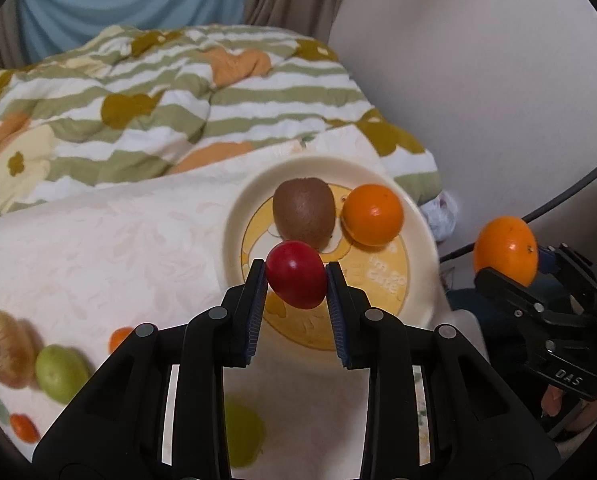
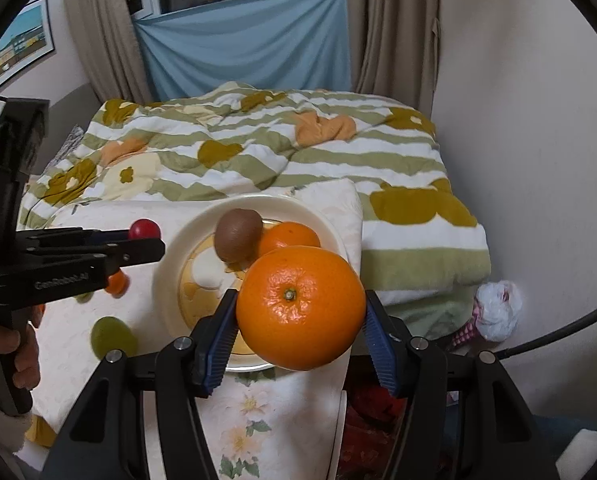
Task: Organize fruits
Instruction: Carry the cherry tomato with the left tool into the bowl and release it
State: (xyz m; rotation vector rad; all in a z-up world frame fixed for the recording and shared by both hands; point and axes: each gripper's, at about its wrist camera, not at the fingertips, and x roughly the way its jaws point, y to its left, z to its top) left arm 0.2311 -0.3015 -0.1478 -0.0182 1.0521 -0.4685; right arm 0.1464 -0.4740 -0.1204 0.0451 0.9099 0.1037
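Cream plate [image 1: 234, 216] with yellow print — brown kiwi [image 1: 303, 213], orange tangerine [image 2: 300, 307], red plum [image 1: 296, 280], green-striped quilt [image 2: 266, 152].

A: The left wrist view looks steeply down along its own black two-finger left gripper [image 1: 296, 276], close over the round cream plate [image 1: 234, 216] at frame centre; the other tool shows at the right edge.

B: The right wrist view also tilts down, from slightly farther back, I think. Its black right gripper [image 2: 300, 312] fills the lower centre, the same plate [image 2: 170, 264] just beyond.

A: Both share the plate, the green-striped quilt [image 1: 170, 120] and blue cloth [image 2: 242, 48] above.
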